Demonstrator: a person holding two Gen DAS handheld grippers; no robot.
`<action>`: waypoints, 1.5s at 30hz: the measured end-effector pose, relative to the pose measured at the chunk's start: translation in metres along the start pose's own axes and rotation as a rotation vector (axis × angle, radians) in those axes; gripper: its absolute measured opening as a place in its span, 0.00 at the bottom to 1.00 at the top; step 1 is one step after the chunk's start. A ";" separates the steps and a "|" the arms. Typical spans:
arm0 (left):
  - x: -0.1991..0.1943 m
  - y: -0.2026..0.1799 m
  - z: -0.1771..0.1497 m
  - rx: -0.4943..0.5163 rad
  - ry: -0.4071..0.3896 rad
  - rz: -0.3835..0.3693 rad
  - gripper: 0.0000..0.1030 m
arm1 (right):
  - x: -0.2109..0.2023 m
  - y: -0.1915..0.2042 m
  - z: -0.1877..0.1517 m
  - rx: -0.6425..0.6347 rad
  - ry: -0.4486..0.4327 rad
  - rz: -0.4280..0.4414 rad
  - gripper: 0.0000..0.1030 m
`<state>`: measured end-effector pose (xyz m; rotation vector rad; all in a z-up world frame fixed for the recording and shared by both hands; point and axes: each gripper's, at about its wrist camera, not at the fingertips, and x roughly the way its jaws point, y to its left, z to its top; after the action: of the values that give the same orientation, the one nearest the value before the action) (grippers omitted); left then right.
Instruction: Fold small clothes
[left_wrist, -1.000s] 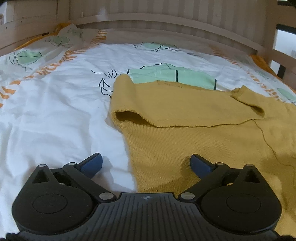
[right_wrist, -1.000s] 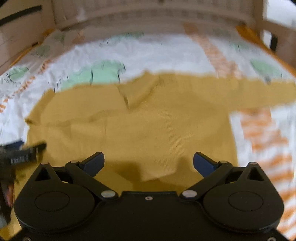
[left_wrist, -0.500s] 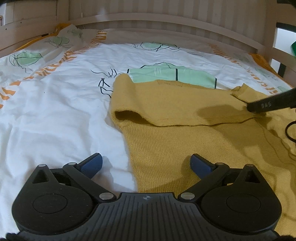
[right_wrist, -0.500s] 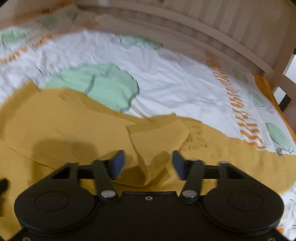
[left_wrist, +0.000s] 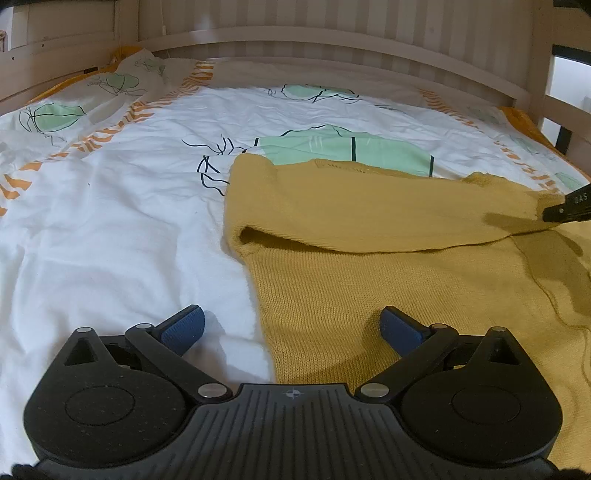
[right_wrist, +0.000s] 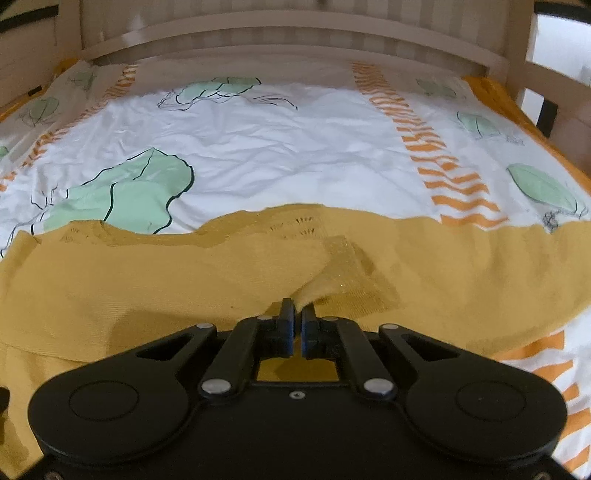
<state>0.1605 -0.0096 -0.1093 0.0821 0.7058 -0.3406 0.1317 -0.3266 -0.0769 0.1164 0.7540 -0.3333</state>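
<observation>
A: On the bed, what lies where?

B: A mustard-yellow knit sweater (left_wrist: 369, 295) is spread flat on the white duvet (left_wrist: 110, 240) with its green leaf prints and orange stripes. One sleeve (left_wrist: 369, 218) is folded across the chest; the other runs out toward the right edge of the right wrist view.

A: And the right gripper (right_wrist: 297, 314)?

B: Clenched — its fingers are pinched together on the cuff (right_wrist: 343, 273) of the folded sleeve, and the knit bunches up just ahead of the tips. In the left wrist view its black tip shows at the far right, at the sleeve's end.

A: The left gripper (left_wrist: 291, 325)?

B: Released, fingers spread wide — one blue pad (left_wrist: 183, 328) over the bare duvet, the other over the sweater's body, straddling its side edge. It grips nothing.

A: Beyond the bed?

B: A pale slatted wooden headboard (left_wrist: 332, 40).
</observation>
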 end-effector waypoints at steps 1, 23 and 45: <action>0.000 0.000 0.000 0.000 0.000 0.000 1.00 | 0.000 -0.002 0.000 0.000 -0.004 0.000 0.07; -0.001 0.000 0.000 0.003 -0.001 0.001 1.00 | 0.003 -0.064 0.005 0.180 -0.035 0.021 0.66; -0.009 0.003 0.011 -0.040 0.020 0.005 0.98 | 0.007 -0.123 -0.003 0.277 -0.080 0.077 0.66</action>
<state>0.1619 -0.0064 -0.0958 0.0489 0.7318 -0.3211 0.0932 -0.4430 -0.0814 0.3902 0.6195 -0.3652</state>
